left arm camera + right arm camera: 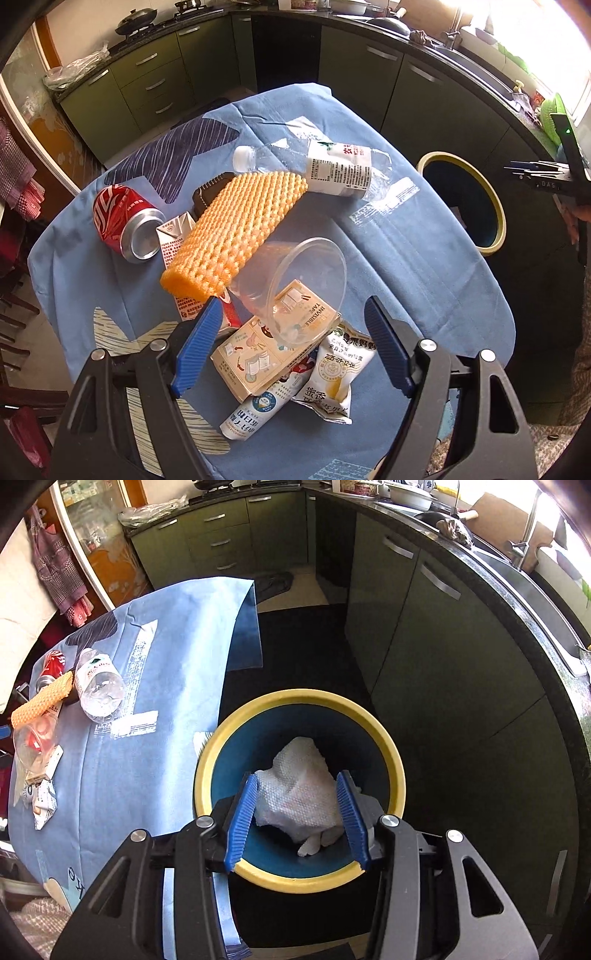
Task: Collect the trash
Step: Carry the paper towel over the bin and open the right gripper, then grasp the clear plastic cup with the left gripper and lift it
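My right gripper (298, 786) is shut on a crumpled white paper towel (295, 797) and holds it over the open mouth of the yellow-rimmed blue trash bin (258, 701). My left gripper (291, 314) is open and empty above the pile on the blue tablecloth (406, 266). Its jaws stand either side of a clear plastic cup (295, 284) lying on a tape box (266, 354). Around it lie an orange foam net (236, 229), a red can (122, 221), a clear water bottle (332, 166), a milk carton (177, 236) and snack wrappers (332, 376).
The bin (465, 203) stands on the floor off the table's right edge. Dark green kitchen cabinets (424, 635) and a countertop with a sink (517, 572) curve behind it. A chair with red cloth (18, 173) stands at the left of the table.
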`<state>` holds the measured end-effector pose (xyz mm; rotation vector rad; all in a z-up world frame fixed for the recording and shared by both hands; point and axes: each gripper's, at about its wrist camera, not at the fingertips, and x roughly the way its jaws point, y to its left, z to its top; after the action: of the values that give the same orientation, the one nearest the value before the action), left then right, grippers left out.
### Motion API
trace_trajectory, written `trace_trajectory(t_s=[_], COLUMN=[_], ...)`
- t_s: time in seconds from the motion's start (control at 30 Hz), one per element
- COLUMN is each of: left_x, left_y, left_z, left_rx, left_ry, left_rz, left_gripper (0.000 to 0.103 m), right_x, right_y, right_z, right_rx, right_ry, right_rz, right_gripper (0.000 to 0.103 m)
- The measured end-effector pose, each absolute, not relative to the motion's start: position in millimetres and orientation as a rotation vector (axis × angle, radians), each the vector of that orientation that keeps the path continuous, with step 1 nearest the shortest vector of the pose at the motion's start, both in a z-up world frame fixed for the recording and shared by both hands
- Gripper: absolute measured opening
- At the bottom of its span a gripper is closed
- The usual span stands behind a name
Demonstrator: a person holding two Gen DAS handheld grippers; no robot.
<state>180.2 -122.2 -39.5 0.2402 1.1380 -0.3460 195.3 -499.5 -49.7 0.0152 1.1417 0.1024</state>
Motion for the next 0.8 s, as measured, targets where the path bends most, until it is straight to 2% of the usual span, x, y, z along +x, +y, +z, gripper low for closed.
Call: trace_trajectory(t_s=[0.33, 0.5, 0.57, 0.8], left_x=[191.0, 192.5, 190.8, 186.0], left_y=[-127.6, -127.9, -129.2, -131.9], left_z=[-62.0, -63.8, -61.5, -51.7], left_rx=[0.307, 0.323, 0.332, 0.34], left_ry=[1.176, 1.159, 1.148, 1.113], left_rz=[-0.277, -0.275, -0.281, -0.299], left_gripper=[0.045, 0.014, 0.008, 0.004], right_x=[192.8, 191.2, 190.9, 189.5], right_y=[-478.8, -475.1, -475.3, -474.1], right_z=[-51.2, -53.6, -54.9, -53.1], right_rx=[0.004, 0.0, 0.002, 0.0], right_ry=[1.145, 1.152, 1.157, 1.153], right_rz=[0.151, 0.16, 0.16, 0.172], right_gripper=[0.045, 0.045, 0.045, 0.045])
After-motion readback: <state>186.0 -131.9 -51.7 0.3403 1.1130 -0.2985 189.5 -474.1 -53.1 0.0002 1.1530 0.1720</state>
